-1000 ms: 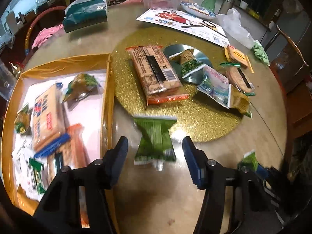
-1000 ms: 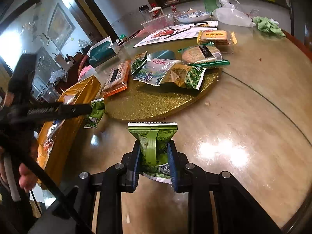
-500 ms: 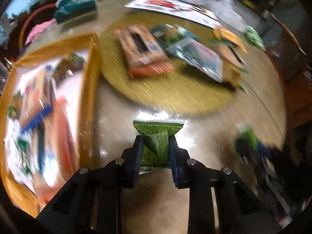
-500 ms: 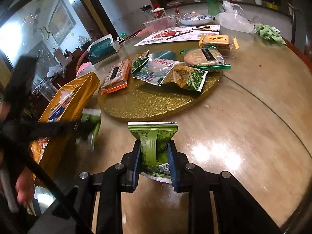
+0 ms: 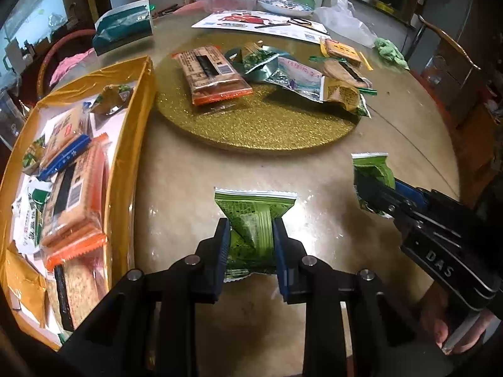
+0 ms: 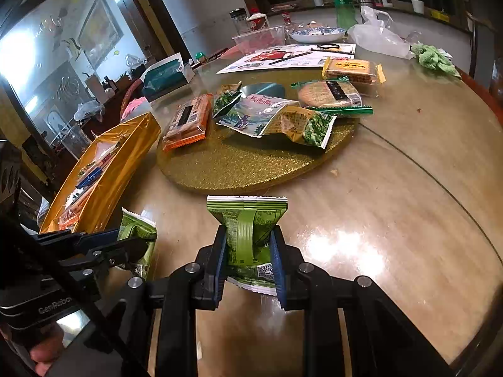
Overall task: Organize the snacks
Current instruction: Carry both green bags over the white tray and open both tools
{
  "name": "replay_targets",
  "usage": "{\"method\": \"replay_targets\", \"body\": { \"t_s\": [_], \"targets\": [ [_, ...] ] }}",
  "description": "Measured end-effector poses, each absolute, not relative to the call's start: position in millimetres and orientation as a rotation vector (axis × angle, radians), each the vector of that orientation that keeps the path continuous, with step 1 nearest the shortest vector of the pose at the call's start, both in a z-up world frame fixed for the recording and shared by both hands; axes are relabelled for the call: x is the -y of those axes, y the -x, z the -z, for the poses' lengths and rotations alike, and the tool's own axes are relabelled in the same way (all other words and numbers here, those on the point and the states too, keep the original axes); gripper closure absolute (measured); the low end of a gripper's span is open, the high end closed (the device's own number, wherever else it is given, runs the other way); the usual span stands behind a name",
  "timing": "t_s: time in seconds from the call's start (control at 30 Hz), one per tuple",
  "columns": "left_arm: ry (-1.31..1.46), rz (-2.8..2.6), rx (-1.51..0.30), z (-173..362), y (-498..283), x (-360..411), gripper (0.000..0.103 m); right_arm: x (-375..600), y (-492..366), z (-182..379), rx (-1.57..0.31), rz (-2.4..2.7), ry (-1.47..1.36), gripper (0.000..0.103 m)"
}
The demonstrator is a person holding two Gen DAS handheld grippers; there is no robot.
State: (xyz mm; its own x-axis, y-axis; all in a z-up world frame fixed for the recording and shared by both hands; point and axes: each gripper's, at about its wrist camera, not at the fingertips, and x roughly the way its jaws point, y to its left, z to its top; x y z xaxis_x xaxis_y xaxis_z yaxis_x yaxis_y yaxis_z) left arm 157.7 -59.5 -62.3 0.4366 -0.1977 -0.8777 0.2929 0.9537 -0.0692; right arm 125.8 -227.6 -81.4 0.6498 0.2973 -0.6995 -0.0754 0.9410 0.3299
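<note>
each claw, left claw (image 5: 251, 238) and right claw (image 6: 248, 248), is pinched tight on its own green snack packet (image 5: 256, 220), lifted clear for the golden tray (image 5: 138, 119).

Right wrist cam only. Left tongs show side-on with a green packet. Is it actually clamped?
Observer: Yes. The left wrist view looks straight down the left tongs. Both blue pads press the sides of the green packet, pinching it at the middle.
Operator: Room in the yellow tray? I mostly see its outer wall.
Observer: The yellow tray is crowded. An orange-edged cracker pack and a blue-edged pack fill the middle, with small packets around them. Bare white lining shows only towards the far end.
</note>
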Motion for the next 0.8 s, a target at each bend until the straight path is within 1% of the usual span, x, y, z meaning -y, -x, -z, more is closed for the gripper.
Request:
{"method": "replay_targets", "body": {
  "t_s": [0.17, 0.33, 0.4, 0.47, 0.57, 0.8],
  "targets": [
    [-0.024, 0.322, -1.056, 45.6, -138.8, 36.5, 0.076, 226.7, -120.6, 78.7, -0.825, -0.226, -0.271, 0.080],
    [0.035, 0.266, -0.991, 14.0, -118.7, -10.2, 0.076, 220.3, -118.6, 73.0, -0.801, -0.233, -0.256, 0.080],
    [0.060, 0.211, -0.973, 3.1, -116.8, -35.6, 0.076, 215.8, -117.7, 68.2, -0.801, -0.283, -0.307, 0.080],
    [0.091, 0.164, -0.954, -5.3, -116.3, -59.7, 0.076, 200.3, -113.3, 54.9, -0.783, -0.345, -0.297, 0.080],
    [0.152, 0.103, -0.919, -11.1, -114.4, -93.9, 0.076, 160.6, -109.0, 27.9, -0.739, -0.427, -0.191, 0.080],
    [0.260, -0.004, -0.917, -1.8, -117.7, -158.7, 0.076, 89.2, -142.6, 7.0, -0.762, -0.548, -0.134, 0.080]
  ]
}}
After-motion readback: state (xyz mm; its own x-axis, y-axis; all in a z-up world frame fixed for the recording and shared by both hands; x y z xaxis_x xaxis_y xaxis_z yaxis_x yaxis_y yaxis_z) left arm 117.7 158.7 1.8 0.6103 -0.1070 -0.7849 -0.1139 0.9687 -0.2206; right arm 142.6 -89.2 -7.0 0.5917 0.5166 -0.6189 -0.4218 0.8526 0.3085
